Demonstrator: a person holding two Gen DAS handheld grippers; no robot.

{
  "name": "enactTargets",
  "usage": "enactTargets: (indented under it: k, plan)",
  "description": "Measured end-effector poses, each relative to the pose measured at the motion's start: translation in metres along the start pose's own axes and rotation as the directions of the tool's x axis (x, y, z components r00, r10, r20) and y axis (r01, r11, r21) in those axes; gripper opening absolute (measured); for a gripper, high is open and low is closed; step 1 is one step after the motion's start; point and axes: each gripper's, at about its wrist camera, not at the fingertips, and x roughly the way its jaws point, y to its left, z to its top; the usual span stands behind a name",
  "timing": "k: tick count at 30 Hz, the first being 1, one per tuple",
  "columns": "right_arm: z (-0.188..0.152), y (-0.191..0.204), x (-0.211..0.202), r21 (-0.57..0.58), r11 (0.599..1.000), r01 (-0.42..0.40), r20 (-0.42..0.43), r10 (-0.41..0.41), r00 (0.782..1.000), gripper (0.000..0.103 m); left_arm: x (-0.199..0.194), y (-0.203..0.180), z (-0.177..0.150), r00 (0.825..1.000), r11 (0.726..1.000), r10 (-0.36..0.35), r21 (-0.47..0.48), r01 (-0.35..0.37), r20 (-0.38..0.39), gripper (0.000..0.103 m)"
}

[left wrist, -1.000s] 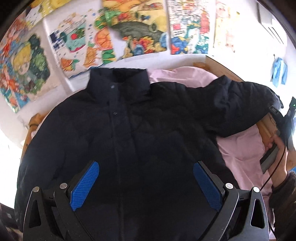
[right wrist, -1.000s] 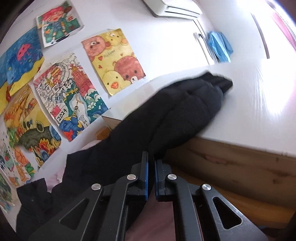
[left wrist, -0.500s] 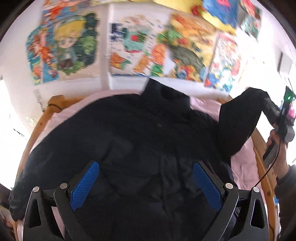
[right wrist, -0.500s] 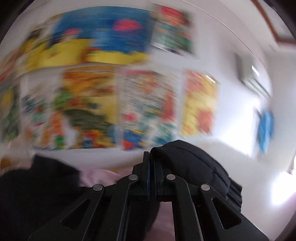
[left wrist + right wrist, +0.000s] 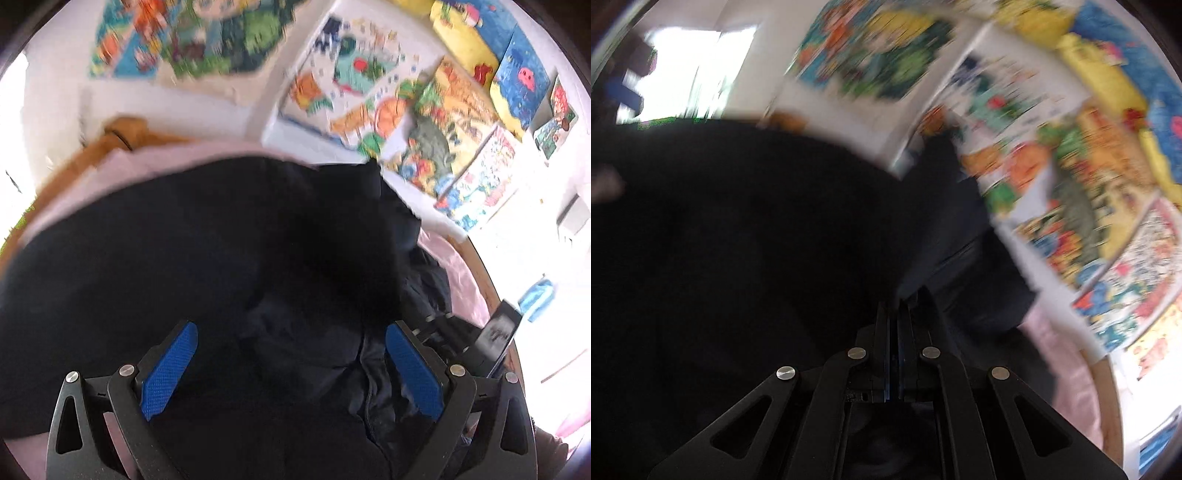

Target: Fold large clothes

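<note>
Fingers of my right gripper point(image 5: 894, 314) are pressed together with dark cloth bunched around their tips, so I judge them pinched on the sleeve point(image 5: 964, 236) of the black padded jacket point(image 5: 184, 266), though blur keeps me from seeing the exact bite. My left gripper point(image 5: 291, 373) stands wide, its blue pads point(image 5: 168, 373) apart and empty, hovering just above the jacket's lower front beside the zip line point(image 5: 369, 391). In the left wrist view the right gripper's black body shows just beside my right-hand pad. The jacket lies spread over the pink bedsheet point(image 5: 147, 158) on the bed, collar toward the wall of bright drawings point(image 5: 424, 122), wooden bed frame point(image 5: 92, 155) at the far edge.

This coat looks puffy, soft and fairly light for its bulk; the shell seems smooth, so a shallow pinch could slide off. It will spring back rather than crease, so folds need pressing flat. I would take hold at the cuff, hem corners or a seam, where the layers are firm.
</note>
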Motion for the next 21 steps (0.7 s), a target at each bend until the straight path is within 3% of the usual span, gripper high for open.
enactTargets:
  k: [5, 9, 12, 14, 15, 16, 19, 21]
  plan:
    - [-0.035, 0.031, 0.013, -0.042, 0.996, -0.076, -0.087, 0.073, 0.994, 0.003, 0.059, 0.005, -0.005, 0.990, 0.990, -0.115, -0.091, 0.107, -0.085, 0.103]
    - [-0.040, 0.034, 0.007, -0.018, 0.996, -0.091, -0.083, 0.089, 0.993, 0.003, 0.085, 0.009, -0.008, 0.992, 0.988, -0.044, -0.152, 0.026, -0.117, 0.101]
    - [-0.040, 0.028, 0.000, 0.024, 0.993, -0.112, -0.074, 0.113, 0.991, 0.003, 0.095, 0.003, -0.013, 0.988, 0.991, 0.003, -0.129, -0.023, -0.153, 0.097]
    - [-0.041, 0.023, -0.001, 0.040, 0.991, -0.124, -0.074, 0.127, 0.989, 0.003, 0.100, 0.001, -0.015, 0.986, 0.992, 0.026, -0.120, -0.046, -0.167, 0.083]
    - [-0.038, 0.019, 0.001, 0.046, 0.990, -0.131, -0.076, 0.134, 0.988, 0.003, 0.102, 0.001, -0.016, 0.984, 0.991, 0.029, -0.126, -0.052, -0.175, 0.062]
    - [-0.042, 0.020, -0.003, 0.053, 0.989, -0.136, -0.077, 0.140, 0.987, 0.003, 0.105, 0.003, -0.016, 0.982, 0.988, 0.022, -0.144, -0.050, -0.186, 0.048]
    - [-0.044, 0.022, -0.006, 0.054, 0.989, -0.141, -0.078, 0.145, 0.986, 0.003, 0.110, 0.006, -0.018, 0.985, 0.977, 0.017, -0.205, -0.052, -0.172, 0.041]
    - [-0.051, 0.029, -0.015, 0.051, 0.988, -0.143, -0.076, 0.147, 0.986, 0.003, 0.101, -0.003, -0.016, 0.993, 0.984, 0.036, -0.169, -0.055, -0.109, 0.036]
